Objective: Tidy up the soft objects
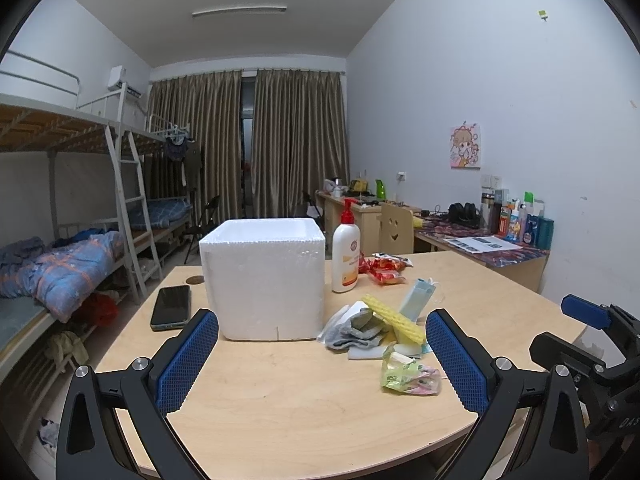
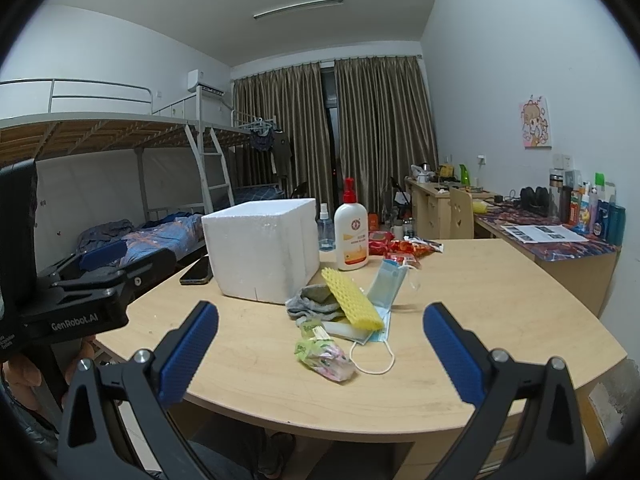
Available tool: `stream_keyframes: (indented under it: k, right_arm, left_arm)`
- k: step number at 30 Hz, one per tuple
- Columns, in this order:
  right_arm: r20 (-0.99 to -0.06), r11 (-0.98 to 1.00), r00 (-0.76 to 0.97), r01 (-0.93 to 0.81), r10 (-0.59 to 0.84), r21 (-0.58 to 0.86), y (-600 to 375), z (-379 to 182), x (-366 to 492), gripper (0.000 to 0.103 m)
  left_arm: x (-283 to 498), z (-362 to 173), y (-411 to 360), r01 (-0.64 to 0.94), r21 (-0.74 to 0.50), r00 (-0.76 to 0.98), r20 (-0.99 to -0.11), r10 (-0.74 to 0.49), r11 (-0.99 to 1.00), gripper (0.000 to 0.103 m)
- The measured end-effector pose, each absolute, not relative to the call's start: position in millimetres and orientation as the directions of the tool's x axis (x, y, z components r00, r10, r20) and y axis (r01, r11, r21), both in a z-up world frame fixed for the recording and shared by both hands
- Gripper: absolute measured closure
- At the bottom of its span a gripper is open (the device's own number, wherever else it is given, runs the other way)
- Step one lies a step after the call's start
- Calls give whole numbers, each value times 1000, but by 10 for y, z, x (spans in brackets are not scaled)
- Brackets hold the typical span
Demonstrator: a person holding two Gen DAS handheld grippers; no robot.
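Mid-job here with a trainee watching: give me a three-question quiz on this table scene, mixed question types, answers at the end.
1. True or false: the left gripper is shut on the grey sock.
2. Multiple choice: what lies on top of the sock? A) yellow sponge B) phone C) lotion bottle
3. Fill in: the white foam box stands between the phone and the ______ bottle.

Key: 1 false, both the left gripper and the right gripper are open and hold nothing; 2 A; 3 lotion.
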State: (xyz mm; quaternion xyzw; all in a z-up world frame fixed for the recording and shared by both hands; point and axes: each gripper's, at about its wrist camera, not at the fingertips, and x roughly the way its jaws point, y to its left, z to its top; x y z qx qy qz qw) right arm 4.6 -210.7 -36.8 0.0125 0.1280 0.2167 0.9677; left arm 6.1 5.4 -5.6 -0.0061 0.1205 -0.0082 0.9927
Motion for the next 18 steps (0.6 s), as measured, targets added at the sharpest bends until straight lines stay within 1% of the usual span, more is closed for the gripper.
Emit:
stream_keyframes:
  k: [5,9,13,18]
  right_arm:
    - [-254,907,871,-414,420,79,-2095,-371,121,0]
    - [-273,907,867,-413,418,80,-2076,-389,234,0]
    - [-302,914,865,-400,400,65,-2045,-432,382,0]
    - [-349,915,849,-398,396,69,-2035,-505,612,0]
  left_arm:
    - [128,-55,112,17,-24,968,-251,-22,1000,0]
    - [230,-74,142,54,-36,961,-271,-62,998,0]
    - [376,-123,152,82,-47,950,-297,-93,996,0]
    - [612,-212,148,89,-45,938,-333,-99,995,0]
